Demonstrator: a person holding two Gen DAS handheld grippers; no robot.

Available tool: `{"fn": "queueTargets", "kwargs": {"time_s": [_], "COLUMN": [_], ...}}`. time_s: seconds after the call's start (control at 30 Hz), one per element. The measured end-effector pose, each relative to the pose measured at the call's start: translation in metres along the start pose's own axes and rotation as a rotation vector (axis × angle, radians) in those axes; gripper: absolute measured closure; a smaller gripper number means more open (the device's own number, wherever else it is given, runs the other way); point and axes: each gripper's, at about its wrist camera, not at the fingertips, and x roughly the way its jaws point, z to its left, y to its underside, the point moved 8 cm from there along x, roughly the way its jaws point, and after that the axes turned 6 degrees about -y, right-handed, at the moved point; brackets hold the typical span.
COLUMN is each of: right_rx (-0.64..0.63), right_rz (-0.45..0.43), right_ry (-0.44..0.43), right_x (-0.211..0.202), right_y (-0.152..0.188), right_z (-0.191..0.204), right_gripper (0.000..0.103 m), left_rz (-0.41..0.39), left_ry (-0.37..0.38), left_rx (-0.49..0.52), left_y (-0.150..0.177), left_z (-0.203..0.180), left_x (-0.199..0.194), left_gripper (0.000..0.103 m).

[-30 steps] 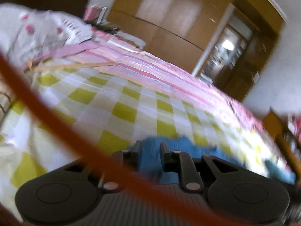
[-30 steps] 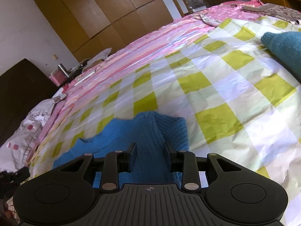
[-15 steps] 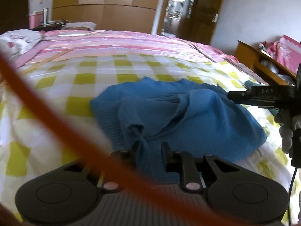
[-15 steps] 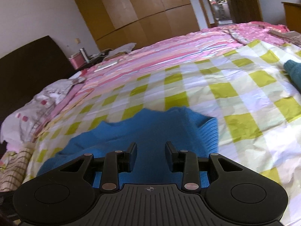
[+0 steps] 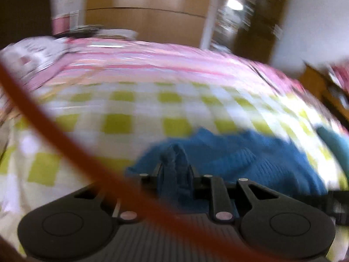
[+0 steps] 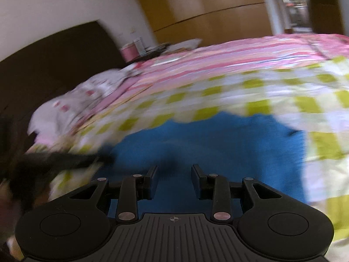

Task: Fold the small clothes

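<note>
Mid-fold: our left gripper (image 5: 174, 170) clamped on bunched hem of blue sweater (image 5: 250, 159). Right gripper (image 6: 174, 176) over sweater, jaws part-spread (grip unclear, blurred). Next: lay held edge flat ahead on checked bedspread (image 5: 117, 122).

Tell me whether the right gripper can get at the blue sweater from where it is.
Probably yes: the blue sweater lies right under the right gripper, its jaws apart, nothing between.

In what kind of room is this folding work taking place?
Most likely a bedroom: a wide bed with a yellow-and-white checked sheet and pink striped cover, a dark headboard, and tall wooden wardrobe doors behind.
</note>
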Motion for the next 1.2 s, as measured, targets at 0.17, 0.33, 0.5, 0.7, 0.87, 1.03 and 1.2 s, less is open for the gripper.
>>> {"fn": "queueTargets", "kwargs": {"time_s": [0.17, 0.33, 0.5, 0.7, 0.87, 1.03, 1.2], "right_rx": [-0.137, -0.084, 0.013, 0.116, 0.047, 0.002, -0.028], "right_rz": [0.085, 0.111, 0.070, 0.003, 0.068, 0.157, 0.234], "right_ry": [-0.061, -0.089, -0.043, 0.005, -0.016, -0.032, 0.059], "right_x": [0.027, 0.061, 0.091, 0.103, 0.109, 0.134, 0.159], "right_y": [0.016, 0.009, -0.020, -0.046, -0.039, -0.028, -0.017], "right_z": [0.037, 0.046, 0.038, 0.032, 0.057, 0.087, 0.098], "right_gripper": [0.070, 0.070, 0.070, 0.069, 0.069, 0.065, 0.083], "left_rz": [-0.029, -0.016, 0.013, 0.055, 0.068, 0.087, 0.086], "left_ry": [-0.145, -0.094, -0.022, 0.044, 0.076, 0.092, 0.085], "left_rx": [-0.116, -0.190, -0.143, -0.129, -0.163, -0.179, -0.144], "left_y": [0.008, 0.039, 0.053, 0.068, 0.068, 0.074, 0.079], "left_z": [0.042, 0.048, 0.024, 0.018, 0.020, 0.022, 0.023], "left_x": [-0.010, -0.022, -0.020, -0.017, -0.023, -0.031, -0.036], "left_gripper": [0.074, 0.073, 0.073, 0.073, 0.073, 0.072, 0.072]}}
